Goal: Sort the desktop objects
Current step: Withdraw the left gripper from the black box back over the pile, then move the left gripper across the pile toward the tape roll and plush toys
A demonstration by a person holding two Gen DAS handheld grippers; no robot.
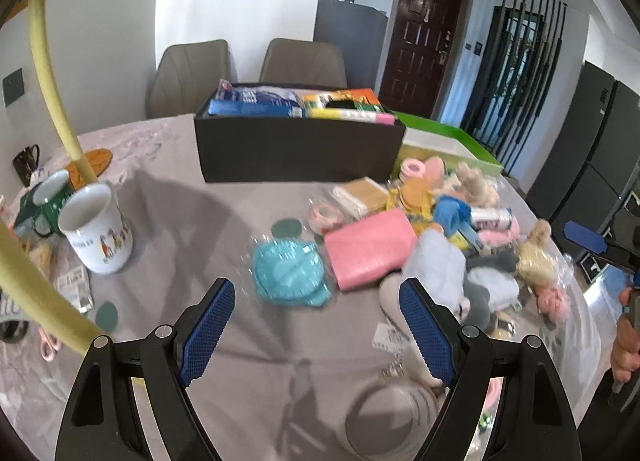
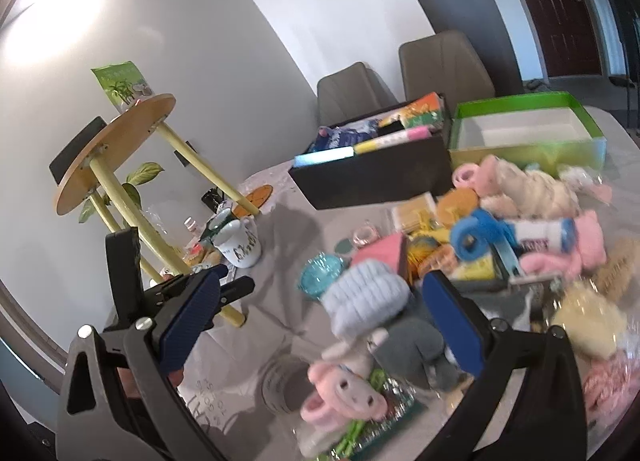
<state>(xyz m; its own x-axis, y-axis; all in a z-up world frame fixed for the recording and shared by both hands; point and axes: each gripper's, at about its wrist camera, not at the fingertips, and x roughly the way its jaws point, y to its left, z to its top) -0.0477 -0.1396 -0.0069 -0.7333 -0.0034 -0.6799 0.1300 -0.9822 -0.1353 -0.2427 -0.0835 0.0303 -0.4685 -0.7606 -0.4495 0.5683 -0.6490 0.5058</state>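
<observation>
Grey-clothed table (image 1: 256, 221) heaped with soft toys, black box (image 1: 298, 149) at far side, left gripper (image 1: 316, 325) spread wide and empty above teal pouch (image 1: 290, 269), right gripper (image 2: 320, 309) likewise agape, empty.

A home dining area is shown. Ahead of the tool, beyond the cloth-covered worktop (image 1: 256, 341), two upholstered dining chairs (image 1: 192, 73) are set against a white wall. A dark panelled entrance door (image 1: 424, 45) is seen further back to the right, and enamel mugs (image 1: 96, 233) are placed to the left.
</observation>
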